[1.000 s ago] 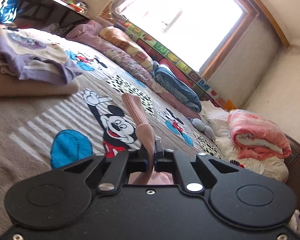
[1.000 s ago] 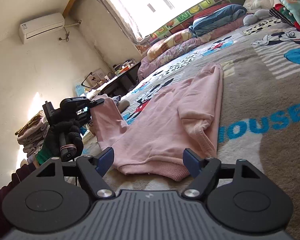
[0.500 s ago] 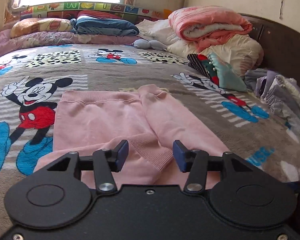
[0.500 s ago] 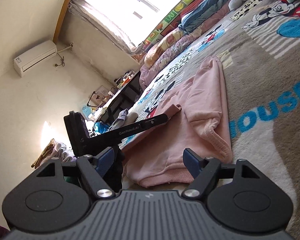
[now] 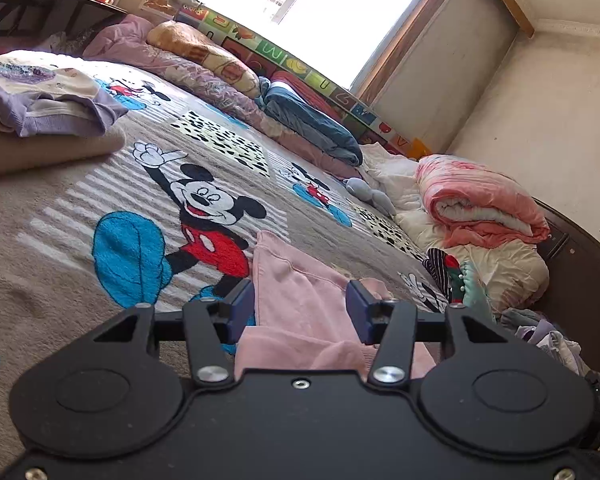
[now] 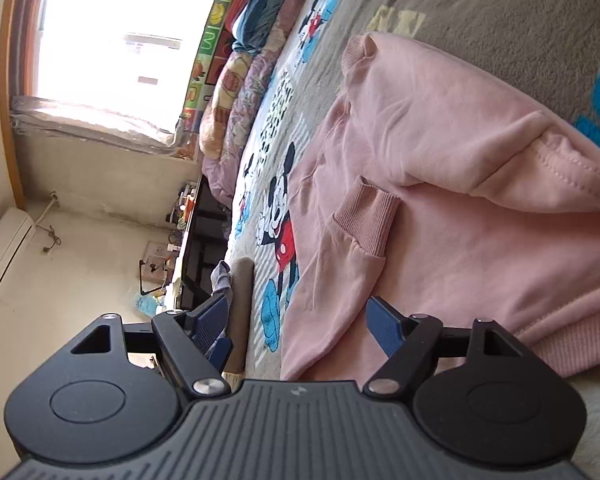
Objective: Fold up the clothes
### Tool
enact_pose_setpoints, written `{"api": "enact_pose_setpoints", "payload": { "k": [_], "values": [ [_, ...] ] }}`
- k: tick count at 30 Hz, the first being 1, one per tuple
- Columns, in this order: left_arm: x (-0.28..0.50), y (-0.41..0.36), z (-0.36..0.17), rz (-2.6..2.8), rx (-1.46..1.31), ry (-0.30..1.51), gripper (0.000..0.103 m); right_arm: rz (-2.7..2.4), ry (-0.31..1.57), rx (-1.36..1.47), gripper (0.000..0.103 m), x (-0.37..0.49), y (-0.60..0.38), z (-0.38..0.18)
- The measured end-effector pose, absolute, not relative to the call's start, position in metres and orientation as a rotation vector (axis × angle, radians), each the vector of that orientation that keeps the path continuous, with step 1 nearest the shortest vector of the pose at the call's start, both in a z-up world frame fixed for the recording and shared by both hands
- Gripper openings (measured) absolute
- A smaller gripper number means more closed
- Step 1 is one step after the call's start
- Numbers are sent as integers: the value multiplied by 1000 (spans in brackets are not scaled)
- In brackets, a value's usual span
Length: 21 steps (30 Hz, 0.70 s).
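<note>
A pink sweatshirt (image 6: 460,160) lies flat on the Mickey Mouse bedspread (image 5: 80,184), one sleeve folded across its body with the ribbed cuff (image 6: 368,220) on top. My left gripper (image 5: 300,306) hovers open low over one edge of the sweatshirt (image 5: 292,276); the cloth shows between its blue pads (image 5: 240,308) but they do not press it. My right gripper (image 6: 296,316) is rolled sideways and stands wide open at the sweatshirt's near edge, holding nothing.
A folded lilac and white garment (image 5: 40,96) rests on a beige folded one (image 5: 40,148) at the left. Pillows (image 5: 204,56) and a blue blanket (image 5: 312,120) line the window side. A rolled pink quilt (image 5: 476,200) and loose clothes (image 5: 540,332) sit at the right.
My left gripper let go of the pink sleeve and its jaws opened; the sleeve now lies across the sweatshirt. My right gripper rolled sideways and moved in closer to the garment.
</note>
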<state>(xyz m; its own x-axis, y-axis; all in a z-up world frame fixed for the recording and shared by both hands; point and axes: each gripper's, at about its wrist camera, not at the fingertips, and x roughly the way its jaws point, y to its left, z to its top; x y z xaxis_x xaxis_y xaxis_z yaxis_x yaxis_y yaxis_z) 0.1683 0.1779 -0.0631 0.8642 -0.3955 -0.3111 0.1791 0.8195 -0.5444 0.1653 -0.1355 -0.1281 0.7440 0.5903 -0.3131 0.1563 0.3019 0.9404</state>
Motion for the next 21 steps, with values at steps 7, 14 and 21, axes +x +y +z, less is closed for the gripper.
{"api": "enact_pose_setpoints", "payload": {
  "k": [7, 14, 21],
  "values": [
    [165, 188, -62, -341, -562, 408, 49, 191, 728, 1285, 76, 181, -109, -145],
    [169, 197, -61, -346, -615, 389, 49, 148, 662, 1307, 78, 193, -103, -151],
    [170, 199, -61, -353, -626, 386, 49, 126, 620, 1303, 77, 208, -101, -150]
  ]
}}
